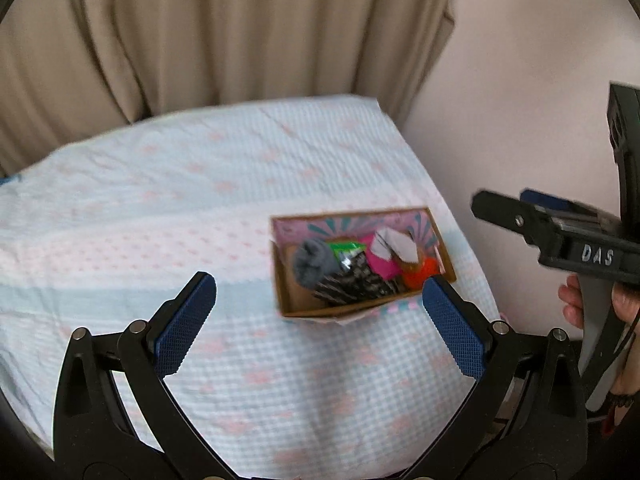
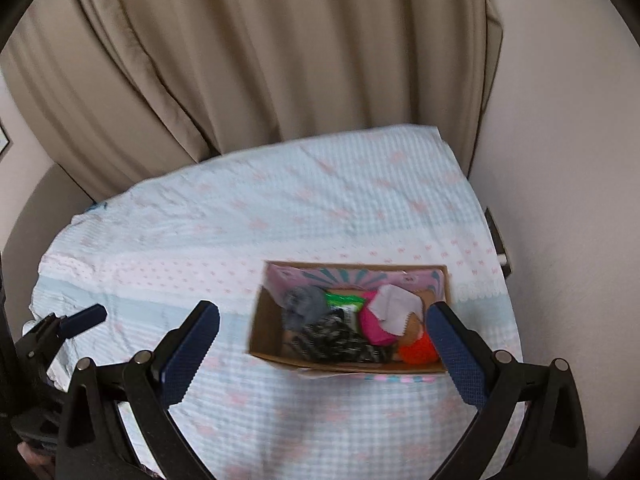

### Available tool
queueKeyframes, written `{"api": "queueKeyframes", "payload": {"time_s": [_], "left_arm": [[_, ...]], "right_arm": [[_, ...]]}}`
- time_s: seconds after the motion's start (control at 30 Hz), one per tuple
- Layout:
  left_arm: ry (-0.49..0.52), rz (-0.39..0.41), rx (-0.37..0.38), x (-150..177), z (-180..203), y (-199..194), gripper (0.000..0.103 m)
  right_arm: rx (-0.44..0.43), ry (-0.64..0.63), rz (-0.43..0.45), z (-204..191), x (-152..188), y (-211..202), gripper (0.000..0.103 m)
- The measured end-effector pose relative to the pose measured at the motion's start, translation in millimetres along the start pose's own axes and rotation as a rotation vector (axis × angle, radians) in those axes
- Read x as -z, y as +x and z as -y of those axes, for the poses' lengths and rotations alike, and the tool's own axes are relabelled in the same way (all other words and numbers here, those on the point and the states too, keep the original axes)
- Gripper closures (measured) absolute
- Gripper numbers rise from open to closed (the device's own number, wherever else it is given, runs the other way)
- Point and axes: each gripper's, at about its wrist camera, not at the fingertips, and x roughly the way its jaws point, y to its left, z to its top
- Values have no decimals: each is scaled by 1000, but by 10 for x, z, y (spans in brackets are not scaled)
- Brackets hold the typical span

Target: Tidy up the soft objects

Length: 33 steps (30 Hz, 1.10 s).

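Note:
A cardboard box [image 1: 286, 280] with a pink printed inside flap sits on the bed; it also shows in the right wrist view [image 2: 266, 330]. In it lie a grey sock roll [image 1: 314, 264], a black-and-white patterned cloth [image 1: 356, 284], a green packet [image 1: 346, 247], a pink-and-white item [image 1: 384, 258] and an orange knitted thing [image 1: 418, 274]. My left gripper [image 1: 320, 300] is open and empty, held above the bed in front of the box. My right gripper [image 2: 324, 328] is open and empty above the box's near side; it also shows at the right edge of the left wrist view [image 1: 504, 208].
The bed [image 1: 160, 208] has a light blue and pink checked cover. Beige curtains [image 1: 220, 28] hang behind it and a pale wall [image 1: 520, 80] runs along its right side. A dark object [image 2: 498, 236] sits between bed and wall.

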Motion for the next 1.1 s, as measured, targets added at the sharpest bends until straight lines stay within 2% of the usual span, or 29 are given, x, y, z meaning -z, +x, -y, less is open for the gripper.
{"api": "queueKeyframes", "payload": {"time_s": [0.2, 0.43, 0.67, 0.77, 1.1], "left_arm": [[-23, 144, -51, 16, -447, -819, 0], [-34, 268, -114, 172, -817, -1405, 0], [-59, 355, -147, 366, -1004, -1720, 0], [-41, 397, -177, 435, -994, -1803, 0], [-25, 454, -199, 481, -994, -1963, 0]], "right_arm": [[12, -34, 120, -612, 88, -597, 0], [44, -61, 234, -1102, 293, -971, 0], [76, -83, 324, -1372, 524, -1148, 0], [94, -89, 354, -1409, 583, -1198, 0], [106, -71, 414, -1477, 606, -1350, 0]]}}
